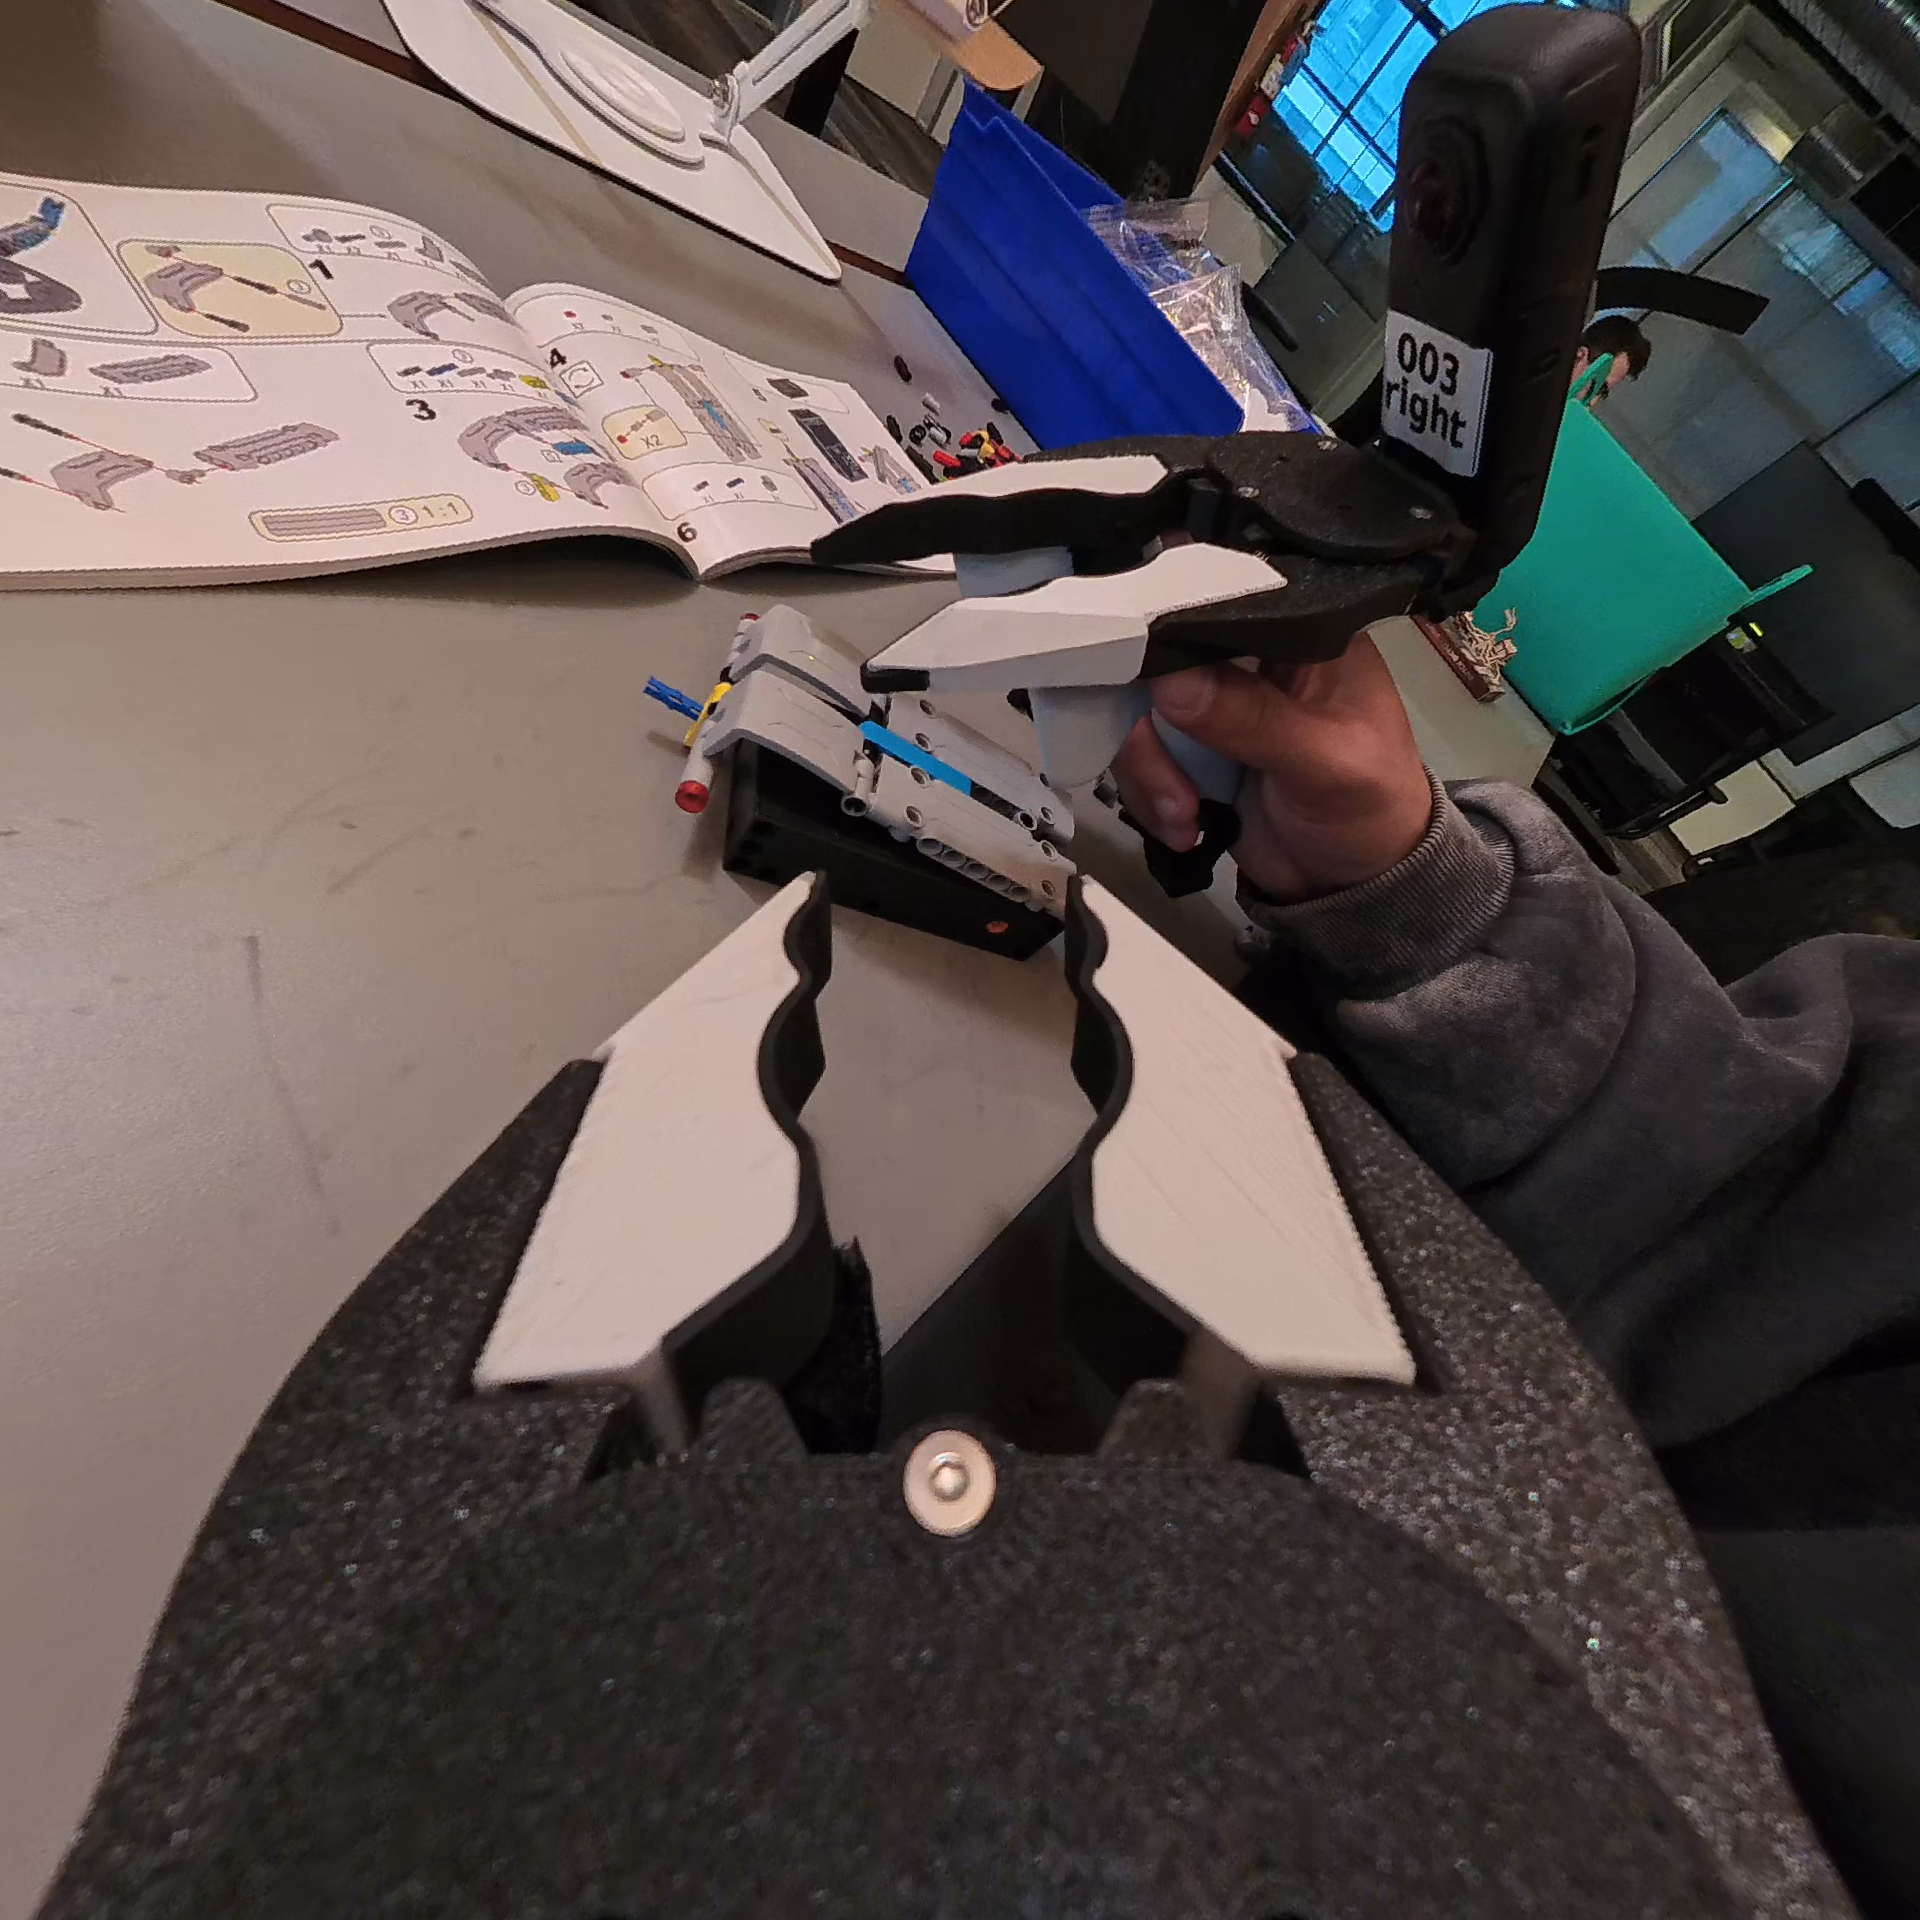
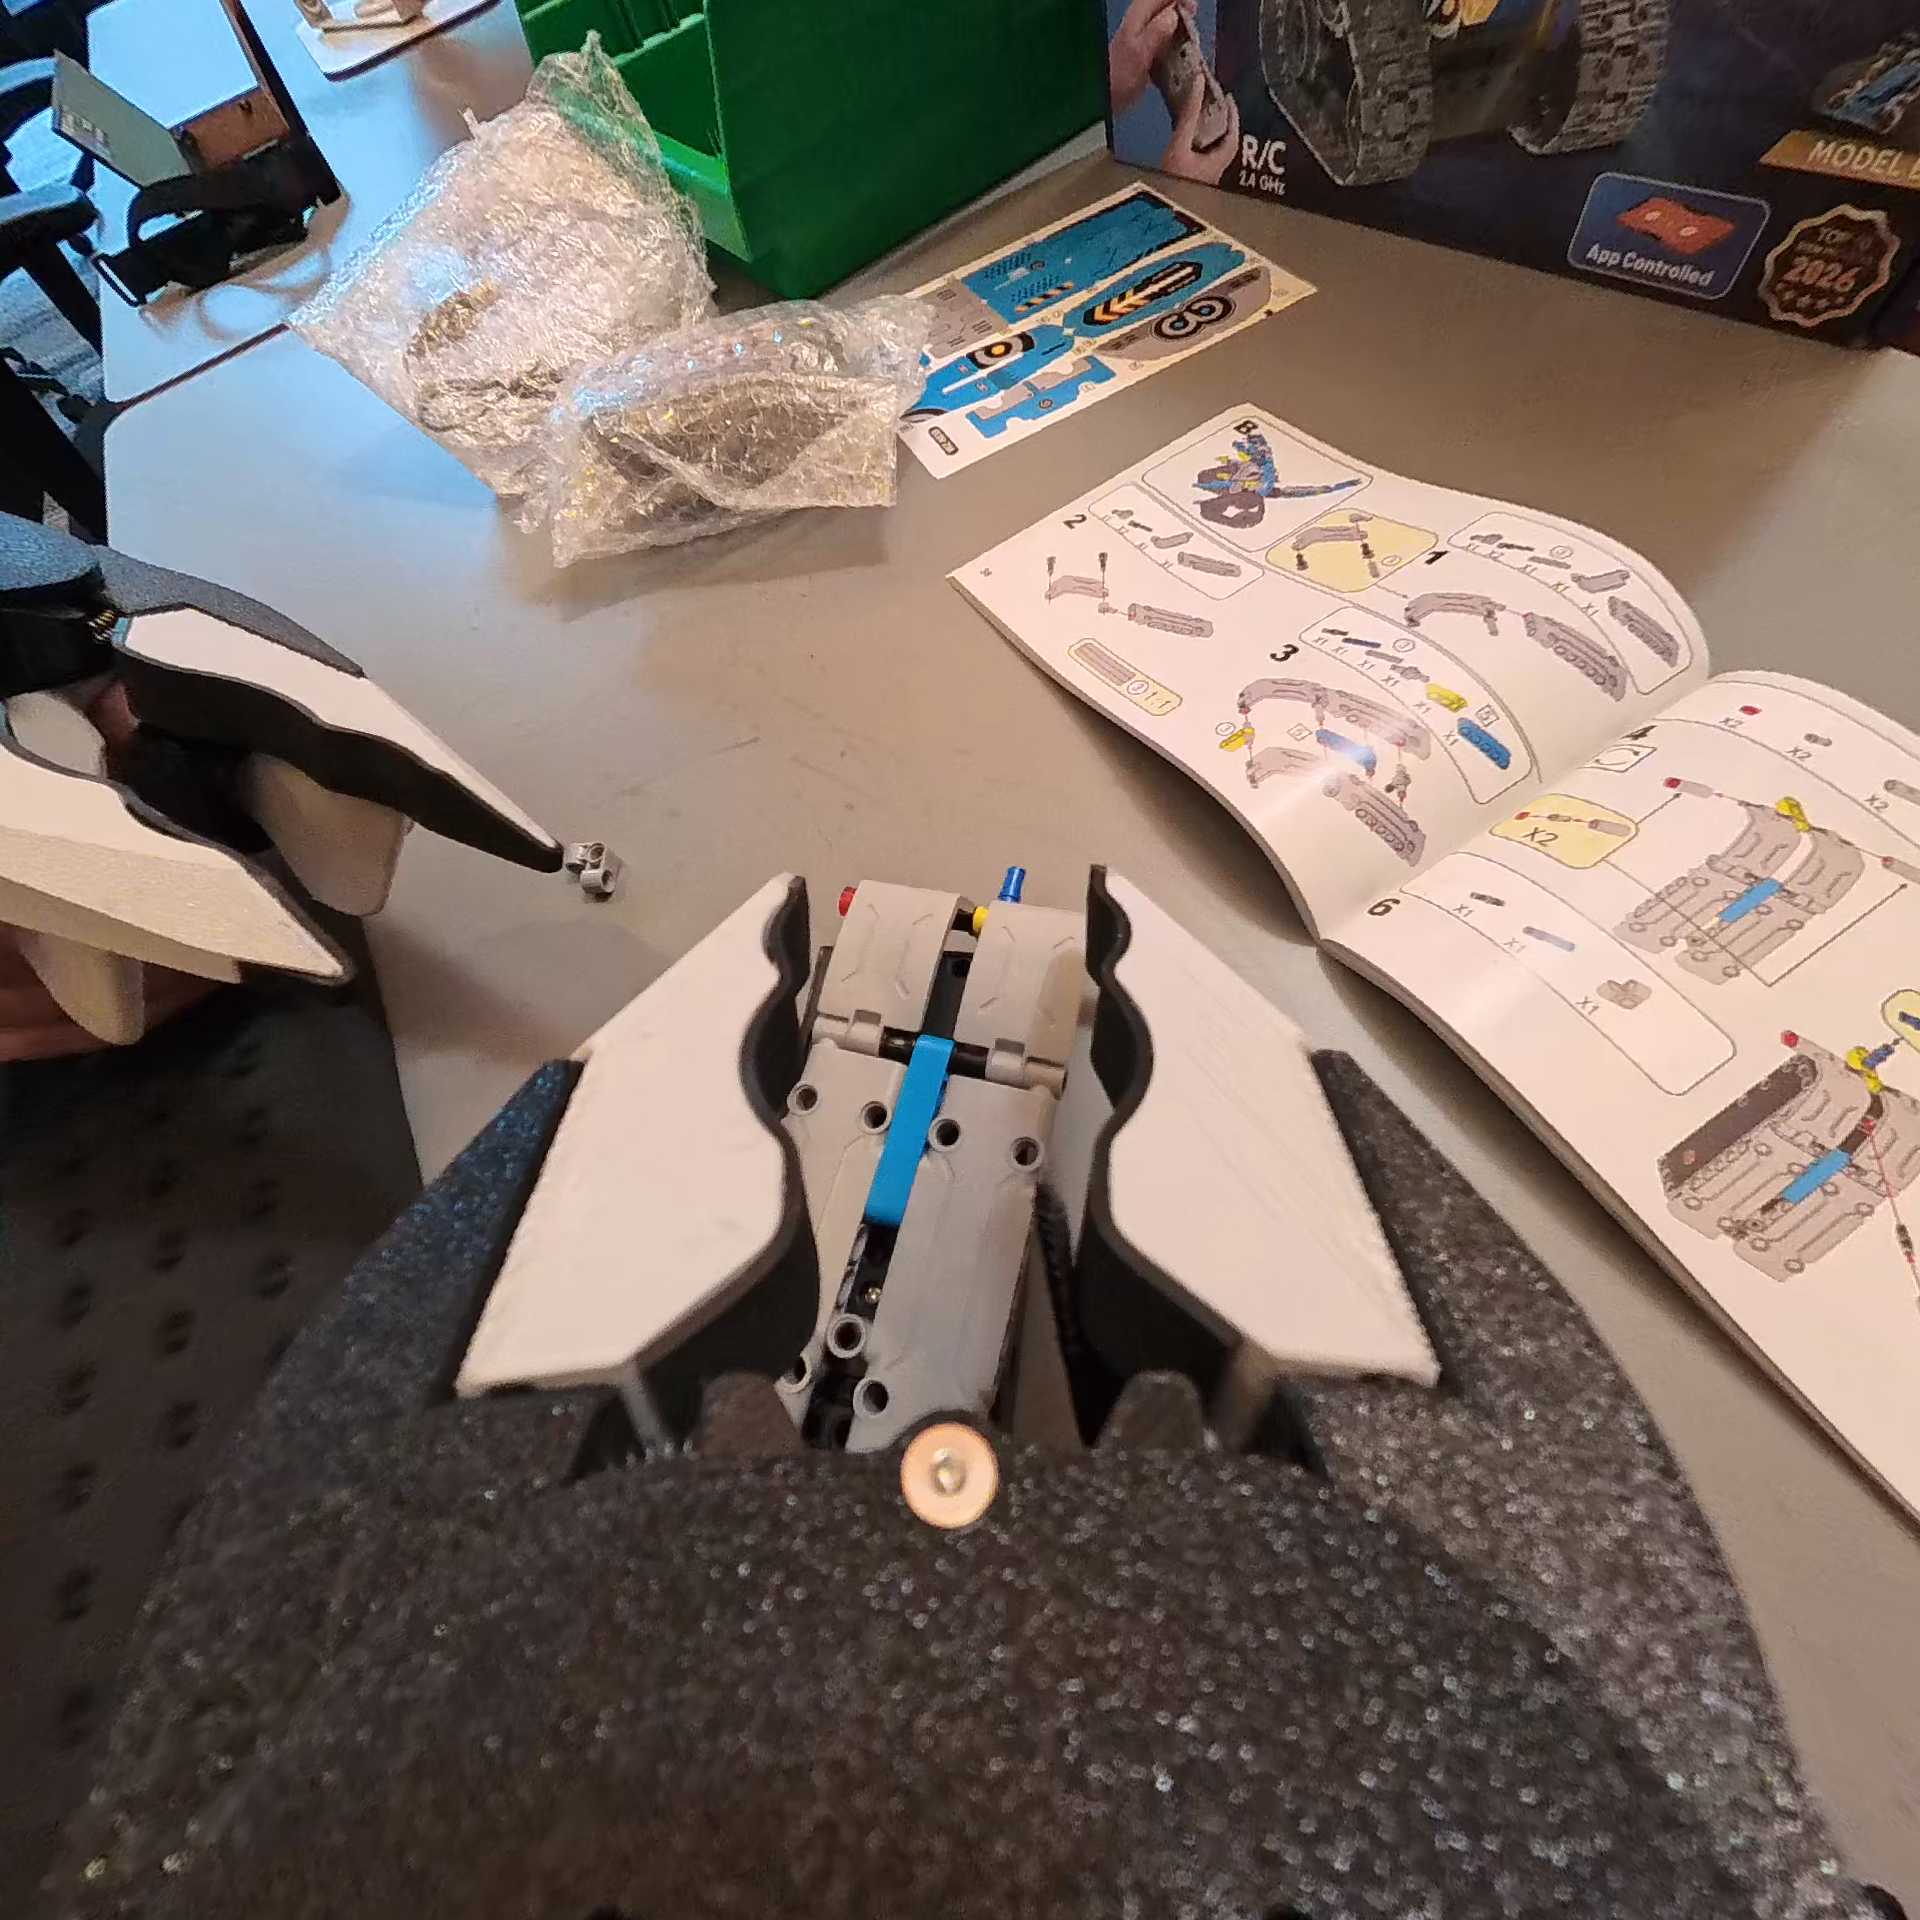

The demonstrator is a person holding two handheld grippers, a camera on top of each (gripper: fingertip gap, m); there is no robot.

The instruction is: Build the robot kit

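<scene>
An open white paper instruction booklet [image 2: 1455,790] lies on the flat grey table [image 1: 312,935]. Just left of it sits the grey-and-black brick assembly [image 2: 914,1122]. The right gripper [image 2: 945,914] hangs spread above it; the left gripper [image 1: 945,904], released, empty, points at its end.

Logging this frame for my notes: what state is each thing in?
left tongs: open, empty, nearest the brick assembly
right tongs: open, hovering over the brick assembly
brick assembly: part-built, on the table
instruction booklet: open, flat
plastic bags: crumpled
small grey piece: loose
</scene>
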